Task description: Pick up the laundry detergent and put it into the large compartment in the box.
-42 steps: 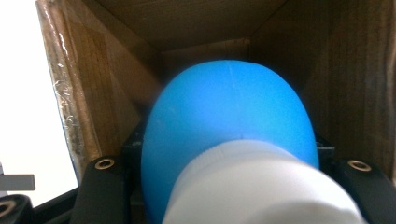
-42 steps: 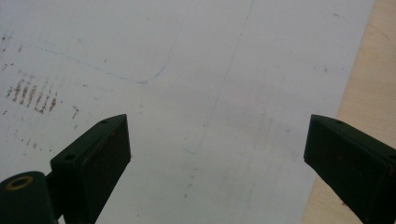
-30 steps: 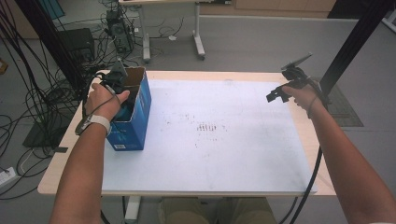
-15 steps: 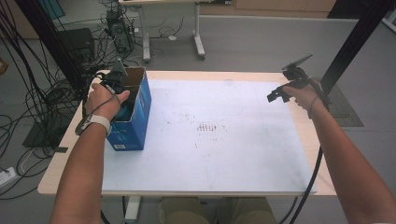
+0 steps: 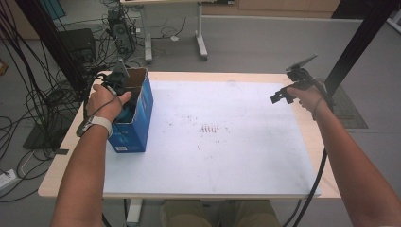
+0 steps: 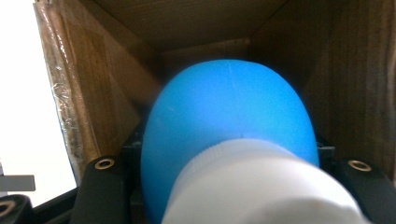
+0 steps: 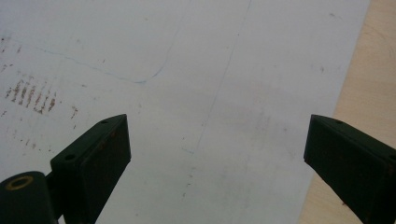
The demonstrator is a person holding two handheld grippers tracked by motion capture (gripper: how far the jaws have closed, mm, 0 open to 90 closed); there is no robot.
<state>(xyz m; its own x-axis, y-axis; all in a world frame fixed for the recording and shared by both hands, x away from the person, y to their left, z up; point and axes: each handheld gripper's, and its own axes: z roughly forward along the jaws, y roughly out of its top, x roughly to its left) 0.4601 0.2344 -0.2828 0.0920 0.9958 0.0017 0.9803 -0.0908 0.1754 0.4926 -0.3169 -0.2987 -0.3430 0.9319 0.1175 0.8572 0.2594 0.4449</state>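
Note:
A blue cardboard box (image 5: pixel 137 124) stands open-topped near the table's left edge. My left gripper (image 6: pixel 231 154) reaches down into it, shut on a blue rounded bottle (image 6: pixel 229 107) with a white cap (image 6: pixel 261 186) that points toward the camera. Brown inner walls of the box (image 6: pixel 116 88) surround the bottle. Only a bit of the bottle (image 5: pixel 126 112) shows past the hand in the high view. My right gripper (image 5: pixel 283 97) hovers at the far right of the table. Its jaws (image 7: pixel 217 149) stand wide open over the white sheet with nothing between them.
A white sheet (image 5: pixel 213 151) with faint brown marks covers most of the wooden table (image 5: pixel 59 165). Bundles of cables (image 5: pixel 28 90) hang and lie to the left. A black post (image 5: pixel 359 42) rises at the right, and another table's legs (image 5: pixel 201 42) stand beyond.

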